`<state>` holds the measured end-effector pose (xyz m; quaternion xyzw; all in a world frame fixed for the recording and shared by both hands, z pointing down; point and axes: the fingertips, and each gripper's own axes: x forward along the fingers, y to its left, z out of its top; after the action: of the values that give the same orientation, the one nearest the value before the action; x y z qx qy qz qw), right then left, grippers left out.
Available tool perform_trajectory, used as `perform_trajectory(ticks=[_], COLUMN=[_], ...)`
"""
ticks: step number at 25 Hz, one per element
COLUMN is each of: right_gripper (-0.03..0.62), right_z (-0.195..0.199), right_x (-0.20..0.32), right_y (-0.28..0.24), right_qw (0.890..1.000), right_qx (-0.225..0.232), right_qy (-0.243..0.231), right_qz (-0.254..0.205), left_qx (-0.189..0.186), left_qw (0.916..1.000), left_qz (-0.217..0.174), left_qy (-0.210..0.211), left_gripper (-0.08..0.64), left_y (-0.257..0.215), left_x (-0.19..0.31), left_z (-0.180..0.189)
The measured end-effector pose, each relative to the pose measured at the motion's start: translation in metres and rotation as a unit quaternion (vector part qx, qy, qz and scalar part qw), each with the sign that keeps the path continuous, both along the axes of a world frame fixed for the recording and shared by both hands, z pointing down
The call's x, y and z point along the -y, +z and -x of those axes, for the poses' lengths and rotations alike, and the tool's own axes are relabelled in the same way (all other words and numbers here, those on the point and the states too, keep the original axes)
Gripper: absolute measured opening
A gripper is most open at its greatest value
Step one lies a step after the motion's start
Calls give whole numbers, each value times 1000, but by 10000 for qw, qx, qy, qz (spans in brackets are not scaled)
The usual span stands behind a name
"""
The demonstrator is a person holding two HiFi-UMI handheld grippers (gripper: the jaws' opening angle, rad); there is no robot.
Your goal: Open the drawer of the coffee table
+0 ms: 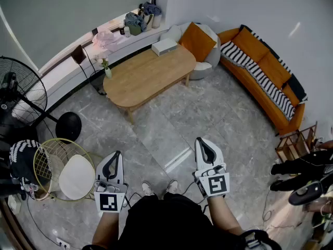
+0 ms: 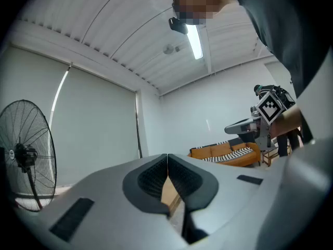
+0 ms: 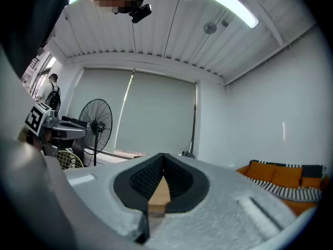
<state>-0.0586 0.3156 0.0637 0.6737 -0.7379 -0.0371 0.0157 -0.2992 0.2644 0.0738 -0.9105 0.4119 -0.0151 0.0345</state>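
A standing fan (image 1: pixel 21 95) is at left on the grey marbled floor (image 1: pixel 171 124), with an orange sofa (image 1: pixel 260 61) at right. The oval wooden worktop (image 1: pixel 151 74) sits well ahead of both tools, its long axis running lower left to upper right. The left tool (image 2: pixel 167 158) and right tool (image 3: pixel 163 158) are each pressed together, pinching nothing.

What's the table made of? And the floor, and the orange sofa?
Table: looks like light wood with a matte finish; the top and legs are the same plain tan.
Floor: seems to be polished stone or marble-look tile, grey with pale veins and a bright glare streak.
Sofa: probably orange fabric, with soft, plump cushions; smooth leather can't be ruled out.
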Motion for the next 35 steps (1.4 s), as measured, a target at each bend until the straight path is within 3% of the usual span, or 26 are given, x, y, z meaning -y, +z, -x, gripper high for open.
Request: perform_trajectory(ticks=[12,16,22,29,35], right_gripper=[5,5,5,5,5], right_z=[-27,-44,-70,-94,-102], right_x=[-22,-32,-38,3,87], right_y=[-4,-1,23,49,55], right_qw=[9998,9996,9996,9993,9990], right_qx=[119,-18,118,127,87], right_qy=[-149,-217,-242,-175,-163], right_qz=[-109,-198,-12,301,418], left_qx=[65,39,175,175,124], left_qw=[9999,9997,9994,9995,9997], left_qz=[25,-126,-82,142,198], left_qy=[-100,-221,-276,-214,-25], left_gripper=[8,8,8,8,8], left_y=[-3,-10,-2,25,34], left_x=[-30,-35,-41,8,90], left_z=[-26,-39,-54,-74,-86])
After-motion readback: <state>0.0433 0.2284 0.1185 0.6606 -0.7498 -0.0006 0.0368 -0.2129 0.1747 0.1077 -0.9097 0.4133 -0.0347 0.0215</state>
